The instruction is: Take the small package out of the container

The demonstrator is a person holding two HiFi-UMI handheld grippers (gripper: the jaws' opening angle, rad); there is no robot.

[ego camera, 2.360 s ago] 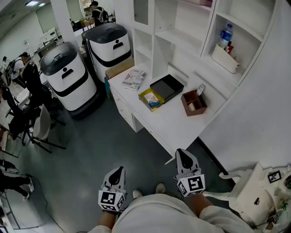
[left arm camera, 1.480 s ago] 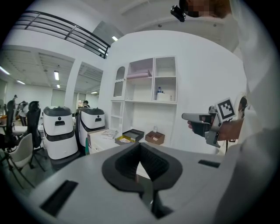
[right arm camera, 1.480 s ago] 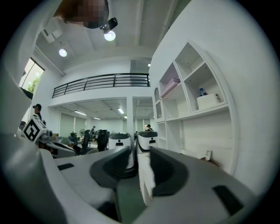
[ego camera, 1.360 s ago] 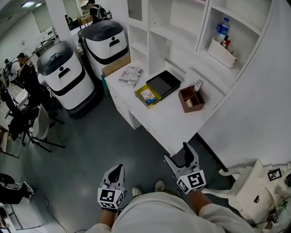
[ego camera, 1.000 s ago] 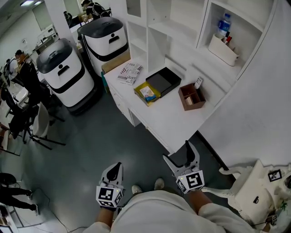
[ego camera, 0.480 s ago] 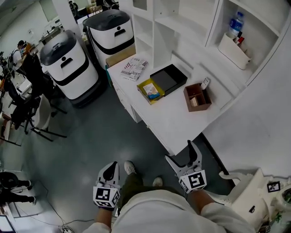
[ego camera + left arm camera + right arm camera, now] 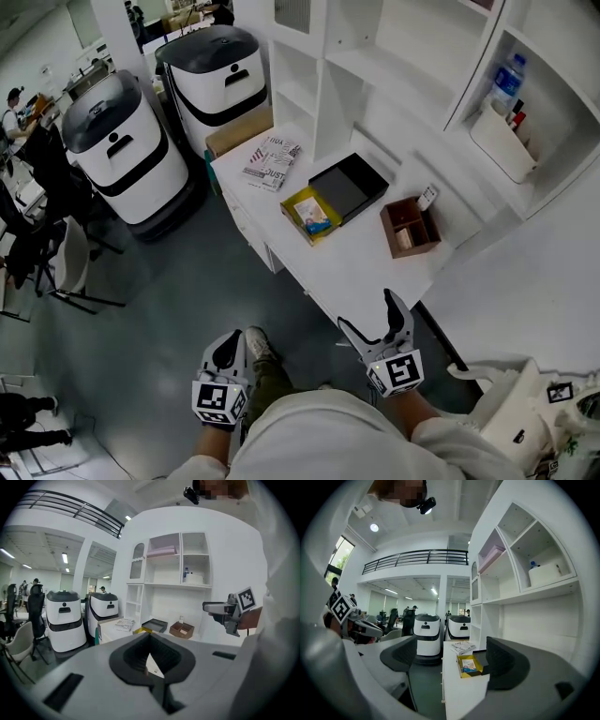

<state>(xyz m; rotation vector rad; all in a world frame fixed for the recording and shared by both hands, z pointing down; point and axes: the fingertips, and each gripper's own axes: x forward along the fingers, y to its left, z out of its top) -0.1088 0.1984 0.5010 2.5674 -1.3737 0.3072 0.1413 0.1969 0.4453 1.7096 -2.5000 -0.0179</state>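
My right gripper point(image 7: 367, 312) hangs at waist height with its jaws spread wide and nothing between them; in the right gripper view the gap frames the desk edge and, beyond it, the yellow container point(image 7: 292, 200). My left gripper point(image 7: 229, 348) sits low at about 9 o'clock from the right one, jaws pressed together on nothing, pointing out over the floor. In the head view the container lies on the white desk point(image 7: 366, 272) at roughly 11 o'clock from the right gripper and well apart from it. The small package point(image 7: 315, 215), pale with a blue patch, lies flat inside it. A black tray point(image 7: 349, 185) touches or nearly touches the container at its 1 o'clock, a brown organiser box point(image 7: 410, 228) stands off at 3 o'clock, and a magazine point(image 7: 272, 161) lies at 11 o'clock. I judge this to be the approach step: nothing is grasped and the package has not been disturbed. The next move, as I read it, calls for carrying the right gripper forward over the desk, tipping it down over the container, and bringing the open jaws to straddle the package without catching the yellow rim, since the package lies low within the walls.
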